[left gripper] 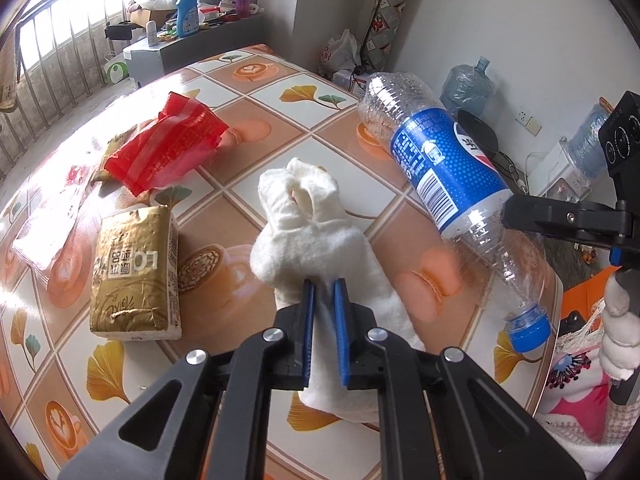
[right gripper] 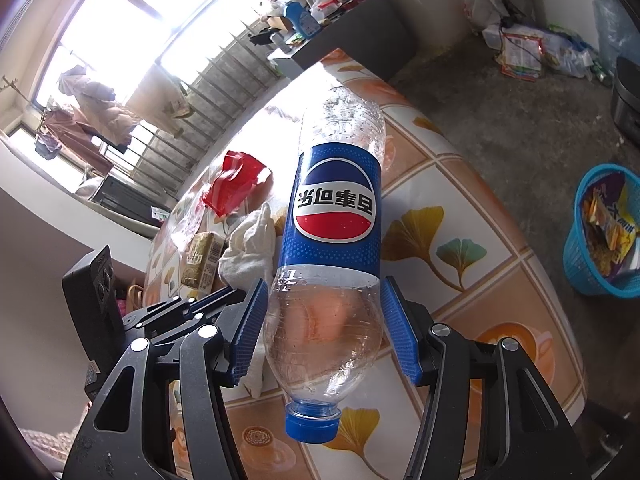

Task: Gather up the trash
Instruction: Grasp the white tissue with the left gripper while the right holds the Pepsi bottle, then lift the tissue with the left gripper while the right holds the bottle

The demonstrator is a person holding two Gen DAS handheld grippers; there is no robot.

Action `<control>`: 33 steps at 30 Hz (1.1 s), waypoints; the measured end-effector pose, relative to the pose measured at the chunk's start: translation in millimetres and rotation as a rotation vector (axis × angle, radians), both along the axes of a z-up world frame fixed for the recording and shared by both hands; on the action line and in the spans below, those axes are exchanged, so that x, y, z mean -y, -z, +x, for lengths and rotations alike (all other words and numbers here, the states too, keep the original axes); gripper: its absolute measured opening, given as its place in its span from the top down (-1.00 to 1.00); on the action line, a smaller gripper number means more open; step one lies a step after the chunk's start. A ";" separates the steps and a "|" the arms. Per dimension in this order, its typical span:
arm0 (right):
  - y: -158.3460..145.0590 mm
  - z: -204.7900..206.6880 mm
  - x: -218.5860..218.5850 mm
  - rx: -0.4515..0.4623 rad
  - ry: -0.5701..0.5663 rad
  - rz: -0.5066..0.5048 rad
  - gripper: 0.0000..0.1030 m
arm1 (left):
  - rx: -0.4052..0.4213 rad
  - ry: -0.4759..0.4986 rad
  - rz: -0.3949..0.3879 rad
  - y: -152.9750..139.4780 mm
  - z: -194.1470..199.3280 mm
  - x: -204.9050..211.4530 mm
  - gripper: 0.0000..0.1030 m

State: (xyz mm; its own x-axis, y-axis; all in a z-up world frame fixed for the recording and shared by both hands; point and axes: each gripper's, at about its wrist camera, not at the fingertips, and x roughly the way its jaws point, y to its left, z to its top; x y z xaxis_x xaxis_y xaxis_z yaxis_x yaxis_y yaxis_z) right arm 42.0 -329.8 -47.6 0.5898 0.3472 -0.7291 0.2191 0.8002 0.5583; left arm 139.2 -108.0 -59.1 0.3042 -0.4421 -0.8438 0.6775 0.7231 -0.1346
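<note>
My right gripper [right gripper: 322,330] is shut on an empty clear Pepsi bottle [right gripper: 334,216] with a blue label and blue cap, held above the table, cap toward me. The bottle also shows in the left wrist view [left gripper: 444,168], lifted at the right. My left gripper [left gripper: 325,312] is shut on a white cloth [left gripper: 308,220] lying on the tiled tablecloth. A red plastic wrapper [left gripper: 168,144] and a gold tissue pack [left gripper: 134,272] lie left of the cloth.
A blue trash basket [right gripper: 604,232] with wrappers stands on the floor right of the table [right gripper: 460,216]. A clear plastic wrapper [left gripper: 52,220] lies at the table's left. A cluttered cabinet [left gripper: 192,36] and window railing are behind.
</note>
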 end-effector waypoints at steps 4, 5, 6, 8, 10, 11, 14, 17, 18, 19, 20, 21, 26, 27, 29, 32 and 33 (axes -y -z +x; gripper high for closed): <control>1.1 4.0 -1.8 -0.008 -0.003 0.013 -0.07 | -0.009 0.000 0.010 2.2 0.9 1.9 0.81; 1.4 4.9 -2.6 -0.007 -0.004 0.014 -0.07 | -0.012 -0.002 0.009 2.6 0.6 2.0 0.81; 1.5 5.6 -2.9 -0.006 -0.003 0.013 -0.07 | -0.014 -0.004 0.008 2.8 0.3 2.3 0.81; 2.1 7.1 -3.7 -0.005 -0.005 0.017 -0.08 | -0.016 -0.006 0.008 2.8 -0.6 2.6 0.81; 3.3 8.4 -4.6 -0.004 -0.006 0.024 -0.08 | -0.018 -0.007 0.008 2.6 0.7 3.9 0.81; 4.2 8.9 -5.2 -0.005 -0.007 0.029 -0.08 | -0.019 -0.007 0.007 2.7 1.3 4.4 0.81; 7.3 10.9 -6.5 -0.009 -0.008 0.042 -0.10 | -0.024 -0.010 0.005 3.2 2.3 4.7 0.81; 8.6 12.3 -7.1 -0.011 -0.005 0.058 -0.12 | -0.030 -0.014 0.001 3.6 2.9 4.9 0.81; 8.9 12.7 -6.9 -0.011 -0.004 0.066 -0.12 | -0.032 -0.013 0.000 4.1 4.4 4.1 0.81; 9.8 12.5 -6.4 -0.012 -0.003 0.073 -0.12 | -0.033 -0.013 -0.002 4.6 6.5 3.1 0.81; 10.5 12.8 -6.3 -0.013 -0.003 0.081 -0.13 | -0.034 -0.013 -0.003 4.8 7.0 2.9 0.81; 11.2 13.0 -6.5 -0.014 -0.002 0.089 -0.13 | -0.035 -0.014 -0.004 4.9 7.3 3.0 0.81; 15.9 13.2 -5.4 -0.018 -0.006 0.148 -0.13 | -0.038 -0.015 -0.008 5.9 8.3 1.6 0.81; 16.2 13.5 -5.5 -0.020 -0.007 0.162 -0.13 | -0.039 -0.016 -0.009 5.9 8.4 1.4 0.81; 17.8 13.1 -4.6 -0.023 -0.009 0.187 -0.13 | -0.041 -0.016 -0.011 6.1 9.7 0.7 0.81; 18.4 11.8 -3.7 -0.021 -0.007 0.206 -0.13 | -0.041 -0.016 -0.011 6.4 10.5 -0.2 0.81; 17.8 11.3 -3.5 -0.021 -0.008 0.206 -0.13 | -0.040 -0.016 -0.011 6.4 10.5 -0.2 0.81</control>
State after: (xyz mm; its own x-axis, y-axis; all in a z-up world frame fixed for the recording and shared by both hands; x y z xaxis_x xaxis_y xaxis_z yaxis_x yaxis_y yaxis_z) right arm 53.3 -326.3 -65.4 0.5718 0.4952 -0.6542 0.2262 0.6713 0.7058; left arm 149.6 -107.9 -65.5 0.2773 -0.4467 -0.8506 0.6601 0.7319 -0.1692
